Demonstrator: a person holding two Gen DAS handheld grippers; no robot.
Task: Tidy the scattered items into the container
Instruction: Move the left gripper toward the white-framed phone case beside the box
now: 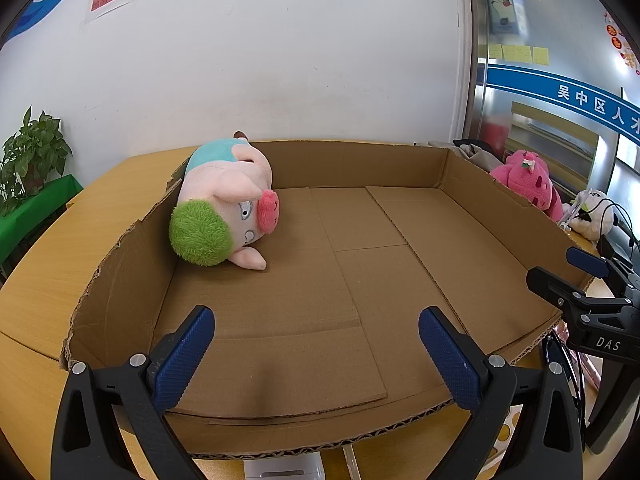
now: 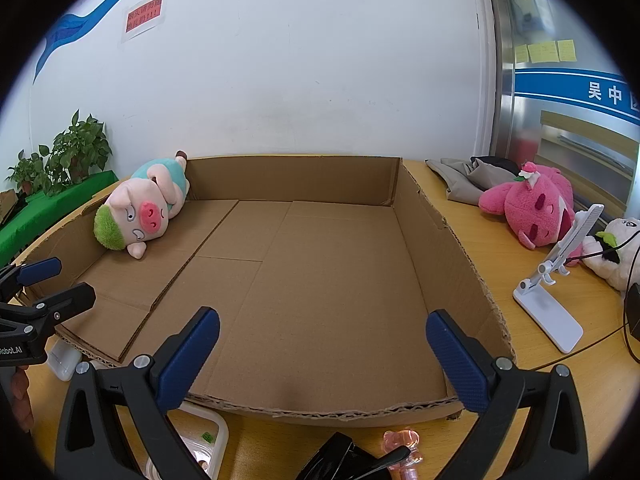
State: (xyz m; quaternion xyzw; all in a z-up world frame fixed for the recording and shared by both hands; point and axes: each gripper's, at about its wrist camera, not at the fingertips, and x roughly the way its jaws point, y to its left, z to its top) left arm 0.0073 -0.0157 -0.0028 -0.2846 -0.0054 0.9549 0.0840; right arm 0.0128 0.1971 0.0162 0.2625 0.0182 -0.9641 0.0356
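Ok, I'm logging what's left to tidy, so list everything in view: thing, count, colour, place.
cardboard box: 1, brown, centre of the table, open-topped.
pig plush: 1, pink with green hair and teal shirt, lying in the box's far left corner.
pink plush: 1, pink, on the table right of the box.
white plush: 1, white, far right, partly cut off.
phone stand: 1, white, right of the box.
grey cloth: 1, behind the pink plush.
white case: 1, by the box's near left corner.
clear container: 1, in front of the box.
pink trinket: 1, translucent, near edge.
plants: green, far left.
left gripper: open.
right gripper: open.
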